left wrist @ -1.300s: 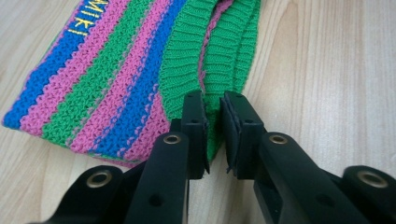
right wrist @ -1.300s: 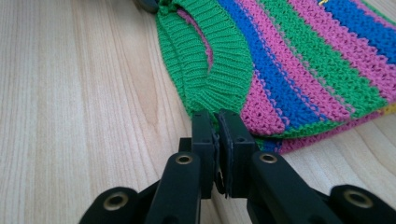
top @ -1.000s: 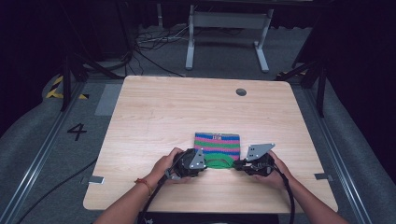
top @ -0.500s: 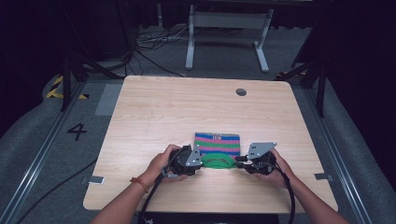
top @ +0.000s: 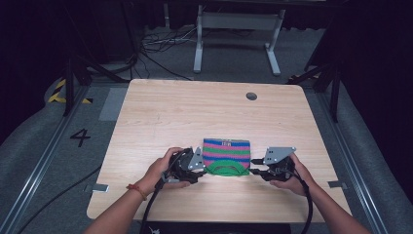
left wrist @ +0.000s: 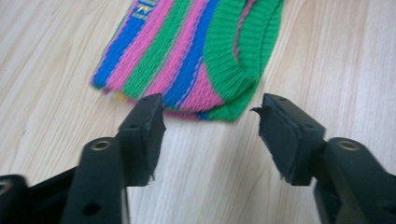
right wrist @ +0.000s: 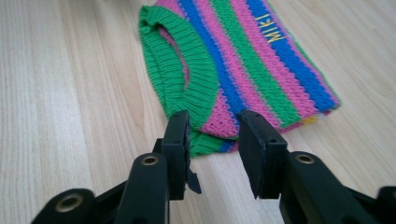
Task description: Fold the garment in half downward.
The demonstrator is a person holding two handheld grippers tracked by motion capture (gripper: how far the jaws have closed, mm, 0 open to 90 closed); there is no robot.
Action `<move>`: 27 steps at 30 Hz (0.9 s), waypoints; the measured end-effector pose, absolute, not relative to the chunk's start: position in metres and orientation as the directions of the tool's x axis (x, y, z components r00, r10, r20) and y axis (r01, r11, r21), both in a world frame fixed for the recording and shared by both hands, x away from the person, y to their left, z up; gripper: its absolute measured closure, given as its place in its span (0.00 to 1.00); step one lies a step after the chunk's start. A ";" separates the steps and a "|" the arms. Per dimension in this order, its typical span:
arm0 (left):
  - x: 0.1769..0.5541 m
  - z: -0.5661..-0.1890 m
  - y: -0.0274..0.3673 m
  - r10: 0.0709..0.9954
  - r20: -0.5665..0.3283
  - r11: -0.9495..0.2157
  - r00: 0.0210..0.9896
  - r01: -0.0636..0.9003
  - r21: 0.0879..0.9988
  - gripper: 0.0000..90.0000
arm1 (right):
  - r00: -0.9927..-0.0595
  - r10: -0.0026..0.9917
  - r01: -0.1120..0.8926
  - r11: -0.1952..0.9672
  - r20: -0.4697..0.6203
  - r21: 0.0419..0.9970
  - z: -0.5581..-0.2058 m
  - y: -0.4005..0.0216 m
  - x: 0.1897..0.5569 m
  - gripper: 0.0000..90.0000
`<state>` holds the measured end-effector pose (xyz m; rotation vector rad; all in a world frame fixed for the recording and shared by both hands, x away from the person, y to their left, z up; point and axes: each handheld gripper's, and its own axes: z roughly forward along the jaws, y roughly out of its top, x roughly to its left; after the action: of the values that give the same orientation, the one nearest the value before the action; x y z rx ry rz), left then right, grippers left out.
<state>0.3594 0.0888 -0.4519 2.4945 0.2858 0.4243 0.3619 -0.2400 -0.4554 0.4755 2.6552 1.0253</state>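
Note:
A folded knit garment (top: 226,156) with pink, blue and green stripes and a green ribbed band lies flat on the wooden table (top: 195,112). My left gripper (top: 202,170) hovers at its near left corner. In the left gripper view the jaws (left wrist: 210,121) have just been opening; the knit (left wrist: 187,51) lies just beyond them and nothing is between the pads. My right gripper (top: 257,170) is at the near right corner, its jaws (right wrist: 212,135) also just opening. The knit's corner (right wrist: 243,65) shows in the gap, below the pads and not pinched.
A round cable hole (top: 251,96) sits in the table's far right part. Beyond the table stand a metal frame (top: 238,34) and loose cables (top: 160,44) on the floor. A floor marking "4" (top: 80,137) lies left of the table.
Both grippers have lifted slightly off the garment's near corners and their jaws have spread apart, letting go of the knit, which stays flat on the table.

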 end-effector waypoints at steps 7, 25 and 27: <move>0.353 -0.449 0.113 0.346 0.209 -0.780 0.915 0.156 0.606 0.37 | -0.878 0.457 0.240 0.679 -0.144 0.694 -0.451 -0.257 0.358 0.53; 0.341 -0.461 0.182 0.505 0.185 -0.716 0.843 0.290 0.635 0.24 | -0.790 0.593 0.336 0.630 -0.154 0.700 -0.461 -0.312 0.347 0.31; 0.340 -0.462 0.186 0.519 0.186 -0.711 0.835 0.300 0.636 0.24 | -0.785 0.598 0.337 0.629 -0.159 0.700 -0.462 -0.316 0.346 0.31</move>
<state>0.3398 0.1862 -0.4622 2.4017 0.5969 0.4720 0.3457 -0.3156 -0.4615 0.7448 2.4751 0.9522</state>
